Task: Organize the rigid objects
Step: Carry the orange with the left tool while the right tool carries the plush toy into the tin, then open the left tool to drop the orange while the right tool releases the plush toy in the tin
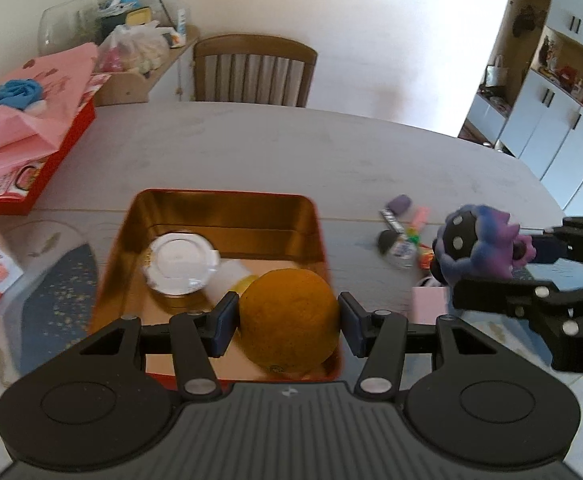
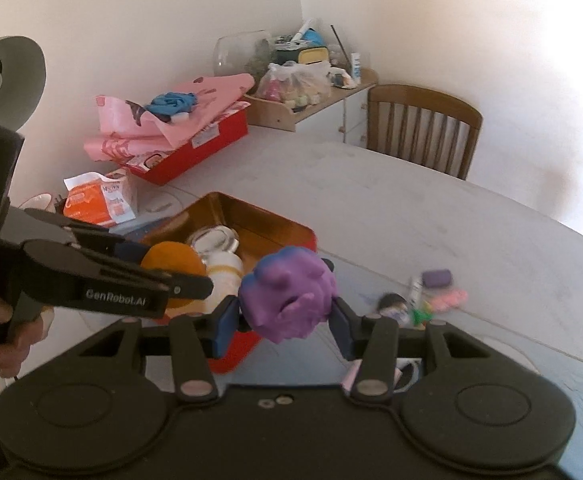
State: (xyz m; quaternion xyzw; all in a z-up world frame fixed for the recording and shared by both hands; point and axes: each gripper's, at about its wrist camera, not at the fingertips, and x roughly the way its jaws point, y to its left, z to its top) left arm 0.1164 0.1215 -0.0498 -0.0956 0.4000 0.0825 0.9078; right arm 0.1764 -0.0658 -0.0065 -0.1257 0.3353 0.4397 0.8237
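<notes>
My left gripper (image 1: 287,322) is shut on an orange (image 1: 289,320) and holds it over the near right part of a gold-lined red tin (image 1: 211,208). Inside the tin lies a white-lidded jar (image 1: 181,262) with a bit of yellow beside it. The right gripper (image 2: 285,316) is shut on a purple and blue knobbly toy (image 2: 287,296), carried above the table just right of the tin (image 2: 291,228). In the left wrist view the toy (image 1: 477,244) hangs at the right. The orange (image 2: 173,268) shows behind the left gripper's fingers (image 2: 187,286) in the right wrist view.
Small items lie on the grey table (image 1: 291,148) right of the tin: a purple eraser (image 1: 399,203), a pink marker (image 1: 419,216), a small jar (image 1: 397,246). A red box with pink paper (image 1: 31,136) and an orange pack (image 2: 99,200) sit left. A chair (image 1: 253,70) stands behind. A hand (image 2: 15,340) grips the left tool.
</notes>
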